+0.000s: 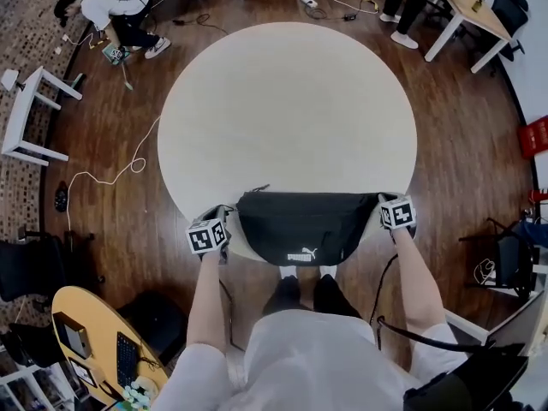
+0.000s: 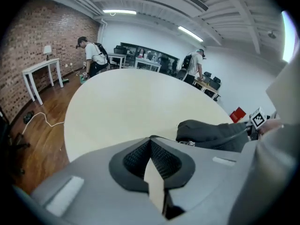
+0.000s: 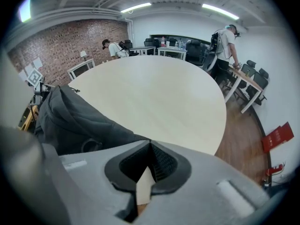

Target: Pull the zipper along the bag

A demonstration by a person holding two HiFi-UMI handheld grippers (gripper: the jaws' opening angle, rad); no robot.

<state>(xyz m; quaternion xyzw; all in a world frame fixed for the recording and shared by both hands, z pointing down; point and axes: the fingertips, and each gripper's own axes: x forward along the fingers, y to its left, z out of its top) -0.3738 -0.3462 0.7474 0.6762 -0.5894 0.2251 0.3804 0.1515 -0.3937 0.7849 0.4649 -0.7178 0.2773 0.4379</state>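
Note:
A black waist bag (image 1: 304, 227) with a white logo lies at the near edge of the round pale table (image 1: 287, 101). My left gripper (image 1: 223, 211) sits just off the bag's left end, jaws shut, with nothing seen between them. In the left gripper view the bag (image 2: 213, 132) lies right of the closed tips (image 2: 151, 138), and a small metal piece (image 2: 188, 143) shows at its near end. My right gripper (image 1: 388, 199) is at the bag's right end. In the right gripper view the bag (image 3: 70, 121) runs up to the closed tips (image 3: 149, 142), which pinch its black end.
The bag overhangs the table's near rim above the person's shoes (image 1: 304, 291). A white cable (image 1: 111, 176) trails on the wood floor at left. White side tables (image 1: 30, 114) and other people (image 1: 120, 11) stand further off. A small round desk (image 1: 94, 341) is at lower left.

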